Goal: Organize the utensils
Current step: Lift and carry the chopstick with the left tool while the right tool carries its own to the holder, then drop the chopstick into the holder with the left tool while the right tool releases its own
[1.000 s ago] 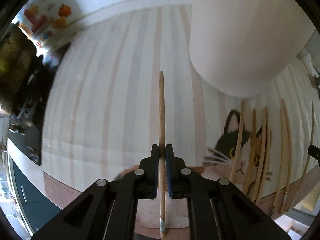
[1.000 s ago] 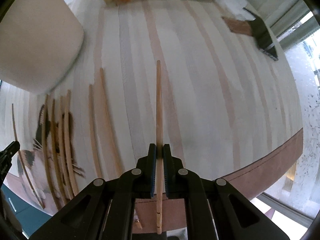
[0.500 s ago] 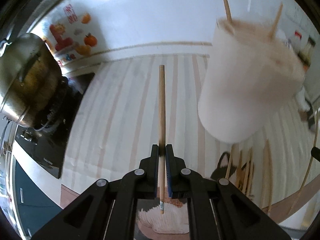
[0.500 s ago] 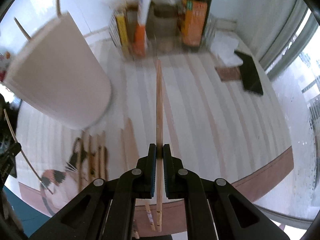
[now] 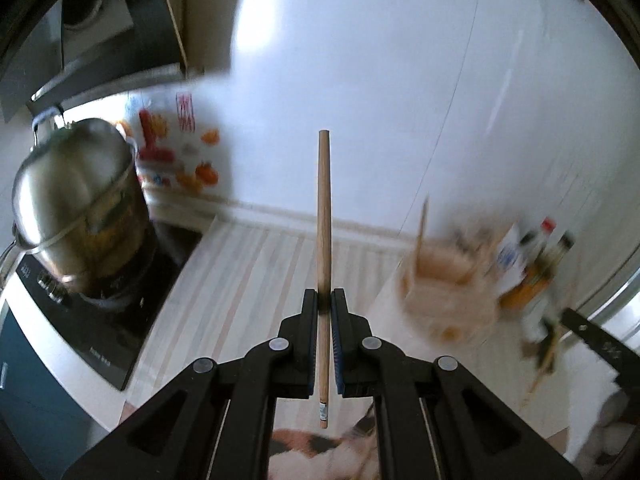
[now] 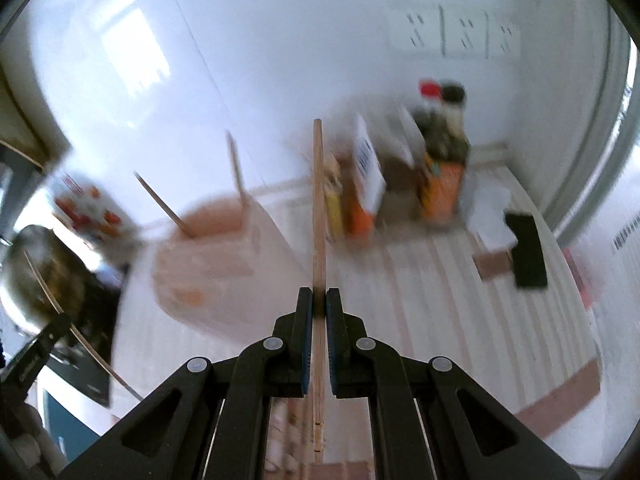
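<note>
My left gripper (image 5: pixel 324 300) is shut on a wooden chopstick (image 5: pixel 323 216) that sticks straight out ahead of the fingers. My right gripper (image 6: pixel 315 298) is shut on a second, thinner chopstick (image 6: pixel 318 208). A pale utensil holder (image 5: pixel 444 296) stands low to the right in the left wrist view, blurred. The same holder (image 6: pixel 216 256) shows left of centre in the right wrist view, with two chopsticks (image 6: pixel 236 168) standing in it. Both grippers hang well above the striped mat (image 6: pixel 436 300).
A steel pot (image 5: pixel 68 200) sits on a black stove (image 5: pixel 120 312) at the left. Bottles and boxes (image 6: pixel 436 168) stand against the white wall behind the mat. A dark flat object (image 6: pixel 526 248) lies at the mat's right side. The other gripper's tip (image 5: pixel 596 344) shows at the right edge.
Both grippers have risen off the mat with their chopsticks and tilted up. The holder, near and large before, now lies lower and smaller; the loose chopsticks on the mat have left view.
</note>
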Tool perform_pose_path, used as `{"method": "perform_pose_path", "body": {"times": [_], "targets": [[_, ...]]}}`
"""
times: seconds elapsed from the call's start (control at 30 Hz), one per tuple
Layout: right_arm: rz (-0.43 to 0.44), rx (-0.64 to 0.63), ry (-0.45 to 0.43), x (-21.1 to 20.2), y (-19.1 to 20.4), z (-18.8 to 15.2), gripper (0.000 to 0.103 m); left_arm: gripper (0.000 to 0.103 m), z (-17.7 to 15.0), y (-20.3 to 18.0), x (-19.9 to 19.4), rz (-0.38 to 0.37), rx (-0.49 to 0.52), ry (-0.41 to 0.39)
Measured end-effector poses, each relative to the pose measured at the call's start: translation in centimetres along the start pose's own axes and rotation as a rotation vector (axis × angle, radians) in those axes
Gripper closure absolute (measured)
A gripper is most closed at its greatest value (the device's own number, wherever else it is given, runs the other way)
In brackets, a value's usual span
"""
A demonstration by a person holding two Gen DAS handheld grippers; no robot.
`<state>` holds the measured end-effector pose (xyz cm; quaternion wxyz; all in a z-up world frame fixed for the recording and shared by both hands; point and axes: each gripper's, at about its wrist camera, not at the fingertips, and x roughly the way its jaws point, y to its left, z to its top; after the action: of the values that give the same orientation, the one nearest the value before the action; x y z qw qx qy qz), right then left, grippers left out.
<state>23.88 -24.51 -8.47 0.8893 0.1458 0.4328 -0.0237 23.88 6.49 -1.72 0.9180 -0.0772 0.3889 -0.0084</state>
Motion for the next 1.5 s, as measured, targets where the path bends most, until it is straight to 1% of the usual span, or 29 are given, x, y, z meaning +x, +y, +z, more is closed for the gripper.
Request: {"method": "perform_pose_path", "body": {"times": [0.17,0.3,0.37,0.43,0.57,0.77,0.87,0.93,1.1,1.27,1.33,1.37,1.43,1.47,1.5], "targets": [[0.053,-0.022,-0.089,-2.1,2.4,4.0,0.096,0.099,4.0,-1.3,-2.8,-0.075,-0.027,-0.076],[0.068,-0.02,-0.165,-3.0,3.9,7.1,0.096,0.099,6.8,-2.7,-3.1,-0.12,-0.035,-0.11],[0.075,-0.006,-0.196,-2.8,4.5,8.7,0.096,0.099,8.0,-3.6,-2.5,-0.13,-0.033,-0.126],[0.089,0.013,-0.22,-2.5,4.9,10.0,0.096,0.099,9.0,-4.4,-1.4,-0.146,-0.035,-0.125],[0.113,0.062,-0.258,-0.3,5.1,11.6,0.096,0.099,10.4,-5.9,1.5,-0.173,-0.051,-0.119],[0.112,0.096,-0.308,3.9,5.2,12.3,0.096,0.099,10.9,-8.1,7.1,-0.162,-0.041,-0.079],[0.11,0.094,-0.315,5.7,5.3,12.4,0.096,0.099,10.2,-8.9,9.8,-0.156,-0.025,-0.041],[0.109,0.087,-0.315,6.7,5.4,12.2,0.096,0.099,9.6,-9.3,11.5,-0.138,-0.014,-0.009],[0.103,0.062,-0.32,8.5,5.0,11.2,0.096,0.099,8.3,-9.5,13.2,-0.116,0.006,0.031],[0.114,0.034,-0.298,9.3,5.0,10.5,0.096,0.098,7.9,-9.0,12.9,-0.12,0.008,0.046],[0.121,0.009,-0.27,9.5,5.2,10.3,0.096,0.094,7.9,-9.1,12.0,-0.114,0.029,0.04],[0.126,-0.001,-0.252,9.6,5.3,10.3,0.096,0.093,7.9,-9.1,11.5,-0.104,0.046,0.035],[0.137,-0.016,-0.221,9.2,5.6,10.2,0.095,0.088,8.1,-9.0,10.5,-0.072,0.069,0.03],[0.138,-0.023,-0.21,9.0,5.6,10.1,0.095,0.076,8.3,-8.8,9.9,-0.054,0.078,0.02],[0.143,-0.031,-0.199,8.7,5.6,10.1,0.093,0.053,8.4,-8.5,9.4,-0.039,0.076,0.013]]}}
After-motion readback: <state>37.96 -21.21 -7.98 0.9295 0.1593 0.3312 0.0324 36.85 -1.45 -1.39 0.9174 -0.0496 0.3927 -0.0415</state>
